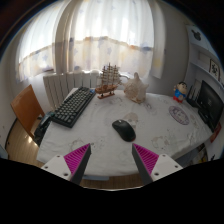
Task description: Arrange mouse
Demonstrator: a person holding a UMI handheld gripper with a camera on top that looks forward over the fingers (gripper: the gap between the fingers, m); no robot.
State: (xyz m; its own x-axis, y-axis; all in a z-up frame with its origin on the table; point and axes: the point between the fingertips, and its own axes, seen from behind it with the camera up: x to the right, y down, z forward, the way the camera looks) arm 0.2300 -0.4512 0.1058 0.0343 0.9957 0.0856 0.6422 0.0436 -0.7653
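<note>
A black computer mouse (123, 128) lies on the white patterned tablecloth (100, 138), beyond the fingers and a little right of the middle between them. A black keyboard (74, 106) lies to its left, set at an angle. My gripper (112, 160) is open, its two magenta pads (78, 158) spread wide over the near edge of the table, with nothing between them.
A model sailing ship (110, 80) and a large seashell (135, 89) stand at the back of the table. A small figure (181, 94), a round dish (179, 115) and a dark framed object (210, 103) are at the right. An orange chair (26, 104) stands left, a radiator (68, 84) and curtained window behind.
</note>
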